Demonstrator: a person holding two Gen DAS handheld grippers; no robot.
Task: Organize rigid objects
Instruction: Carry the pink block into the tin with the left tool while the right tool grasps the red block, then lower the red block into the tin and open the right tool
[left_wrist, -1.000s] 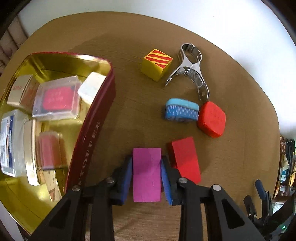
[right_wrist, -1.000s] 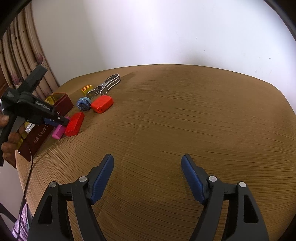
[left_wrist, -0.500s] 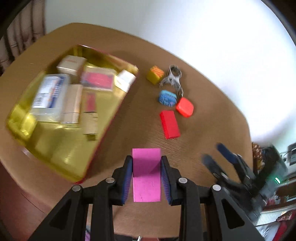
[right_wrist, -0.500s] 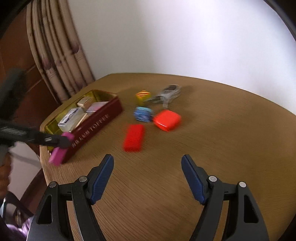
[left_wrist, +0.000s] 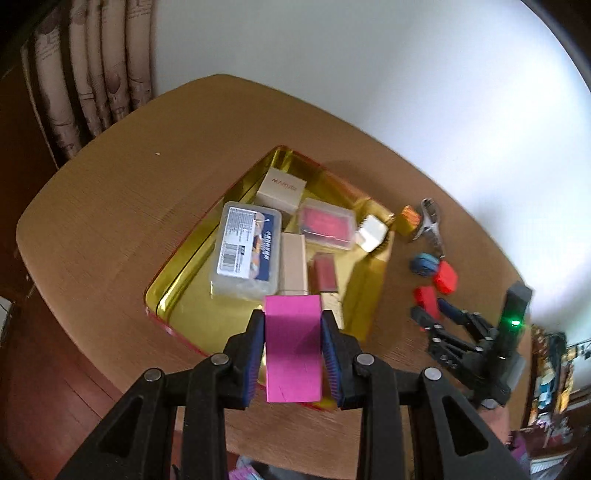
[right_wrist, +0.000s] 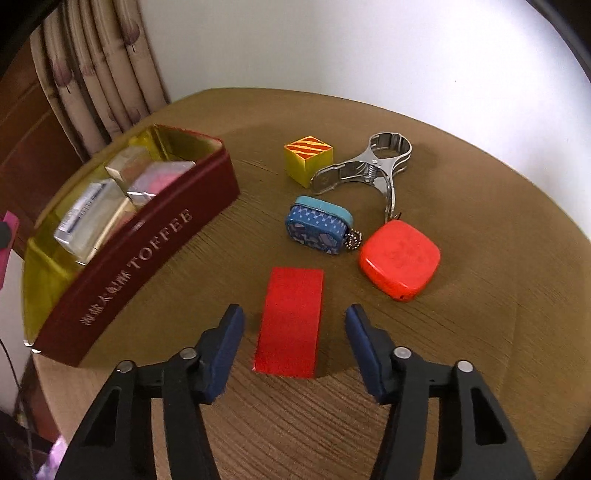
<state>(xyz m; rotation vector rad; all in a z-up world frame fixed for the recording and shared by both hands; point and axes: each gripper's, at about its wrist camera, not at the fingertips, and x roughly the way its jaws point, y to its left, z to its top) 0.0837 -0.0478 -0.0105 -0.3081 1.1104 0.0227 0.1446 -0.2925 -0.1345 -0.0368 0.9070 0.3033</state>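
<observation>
Holding magenta block (left_wrist: 293, 350) over toffee tin (left_wrist: 364, 306), L gripper (left_wrist: 293, 354) clenched on its long sides, long axis along fingers.
R gripper (right_wrist: 293, 341) closing round red block (right_wrist: 291, 321), not touching, lengthwise on table (right_wrist: 480, 332); blue tin (right_wrist: 317, 230), red case (right_wrist: 400, 256) beyond. Vs 1 s ago: magenta block lifted off table.

A desk (right_wrist: 461, 387) carries an open tin (right_wrist: 155, 243) on its left side. Several small boxes (left_wrist: 247, 251) lie packed inside the tin. To the right of the tin, on the desk, a flat block (right_wrist: 291, 317) lies nearest, between the fingers (right_wrist: 225, 343) of the right gripper (right_wrist: 293, 345). Behind it sit a small pouch (right_wrist: 317, 229) and, to the pouch's right, a rounded case (right_wrist: 400, 258). Farther back are a cube (right_wrist: 308, 158) and a metal clamp (right_wrist: 369, 170), side by side. The left gripper (left_wrist: 291, 354) holds another block (left_wrist: 293, 350) above the tin's near edge.
</observation>
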